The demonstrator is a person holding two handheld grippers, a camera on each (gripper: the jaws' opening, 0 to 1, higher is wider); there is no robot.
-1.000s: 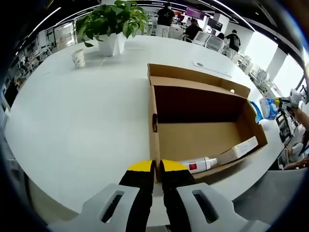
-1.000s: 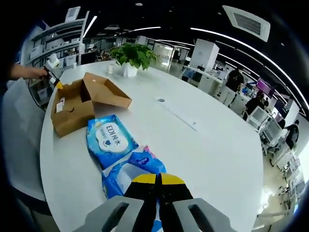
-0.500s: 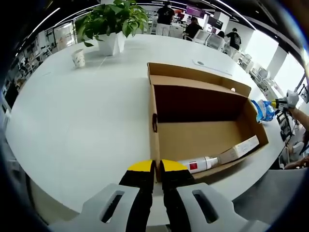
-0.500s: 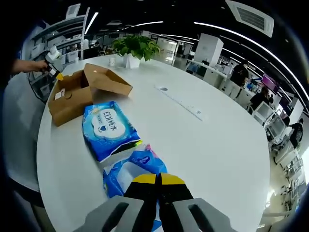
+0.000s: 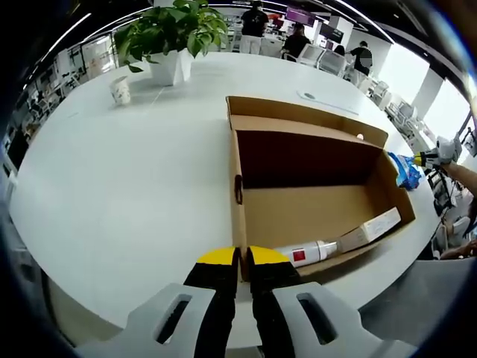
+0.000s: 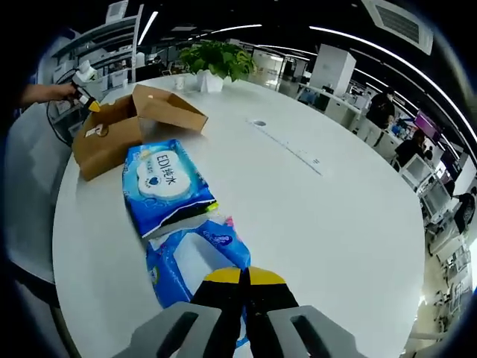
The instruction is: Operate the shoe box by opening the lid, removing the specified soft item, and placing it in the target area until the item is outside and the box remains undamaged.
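Note:
The brown cardboard shoe box (image 5: 237, 171) stands open on the white table, its lid flap folded back on the far side. Inside lie a white tube (image 5: 309, 253) with a red label and a slim white carton (image 5: 373, 227). My left gripper (image 5: 241, 258) is shut on the box's near wall at the corner; it also appears at the box (image 6: 112, 142) as the left gripper (image 6: 91, 104). A blue wipes pack (image 6: 168, 186) lies flat on the table. A second blue soft pack (image 6: 190, 265) runs under my right gripper (image 6: 243, 274), which is shut on its edge.
A potted plant (image 5: 175, 33) and a paper cup (image 5: 121, 89) stand at the table's far side. The right gripper (image 5: 421, 159) shows beyond the box's right end. A long stretch of white table (image 6: 320, 216) lies to the right of the packs. People stand among desks behind.
The right gripper has come down and nearer the table with the second blue pack, beside the flat pack. The left gripper and the box have not moved.

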